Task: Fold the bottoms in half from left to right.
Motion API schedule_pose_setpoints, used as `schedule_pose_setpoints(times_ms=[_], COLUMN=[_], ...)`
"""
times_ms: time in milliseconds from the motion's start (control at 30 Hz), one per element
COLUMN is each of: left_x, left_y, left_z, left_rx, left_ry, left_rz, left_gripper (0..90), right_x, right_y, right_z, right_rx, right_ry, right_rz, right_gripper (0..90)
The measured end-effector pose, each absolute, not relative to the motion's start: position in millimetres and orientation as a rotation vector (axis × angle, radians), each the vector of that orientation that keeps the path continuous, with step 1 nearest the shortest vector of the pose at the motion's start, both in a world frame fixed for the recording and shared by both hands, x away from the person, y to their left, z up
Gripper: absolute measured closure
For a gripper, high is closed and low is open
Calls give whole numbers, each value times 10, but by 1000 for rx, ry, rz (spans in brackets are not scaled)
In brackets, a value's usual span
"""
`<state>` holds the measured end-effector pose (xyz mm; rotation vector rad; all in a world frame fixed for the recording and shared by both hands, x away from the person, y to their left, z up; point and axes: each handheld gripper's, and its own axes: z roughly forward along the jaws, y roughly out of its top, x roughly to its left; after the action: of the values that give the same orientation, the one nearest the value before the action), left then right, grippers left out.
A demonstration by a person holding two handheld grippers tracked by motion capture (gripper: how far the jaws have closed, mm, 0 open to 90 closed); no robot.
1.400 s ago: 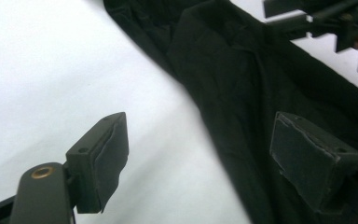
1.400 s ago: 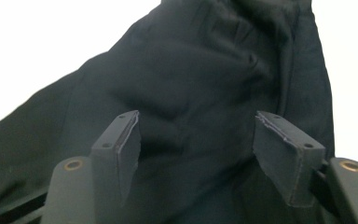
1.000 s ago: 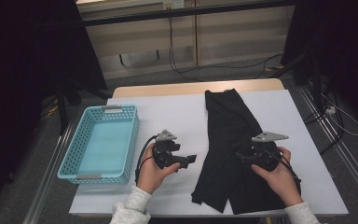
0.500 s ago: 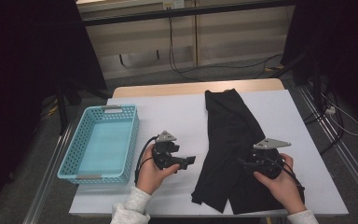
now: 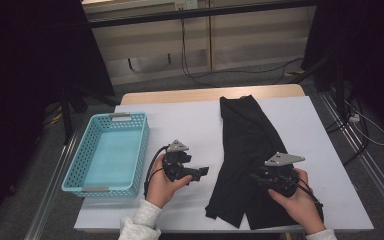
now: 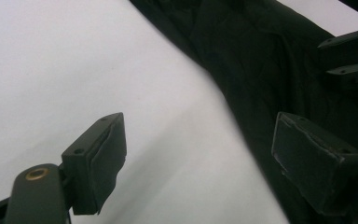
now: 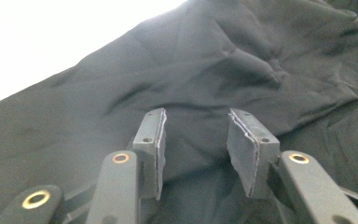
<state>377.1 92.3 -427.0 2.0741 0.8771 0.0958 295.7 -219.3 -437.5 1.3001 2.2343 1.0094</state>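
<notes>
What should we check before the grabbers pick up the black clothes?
1. black garment lies flat on the table: ok.
2. right gripper over the cloth, jaws have just been closing, fabric lies between the pads: ok.
3. Pads already pinching cloth: not ok, gap remains.
4. left gripper open at the garment's edge: ok.
5. blue basket has room inside: ok.
6. Cloth caught under a hand: cannot tell.
</notes>
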Motion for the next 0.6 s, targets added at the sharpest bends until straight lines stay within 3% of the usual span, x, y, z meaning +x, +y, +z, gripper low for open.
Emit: schedule_pose_setpoints(times_ms=[433, 500, 567, 600], left_x=[3762, 3760, 3761, 3762], left_y=[979, 977, 978, 978], left_z=[-4238, -4235, -4237, -4240], left_rx=[2073, 2075, 2073, 2073], left_ry=[898, 895, 896, 898], left_rz=[116, 115, 116, 118], left_gripper=[174, 174, 174, 174], right_x=[2802, 2807, 2815, 2815], right_y=[-2040, -2025, -2033, -2033], right_z=[-4469, -4514, -4520, -4520], right_rx=[1222, 1216, 1211, 1211], right_ry=[2337, 2350, 2362, 2362], right_rz=[923, 917, 943, 943], right_gripper=[636, 689, 831, 831])
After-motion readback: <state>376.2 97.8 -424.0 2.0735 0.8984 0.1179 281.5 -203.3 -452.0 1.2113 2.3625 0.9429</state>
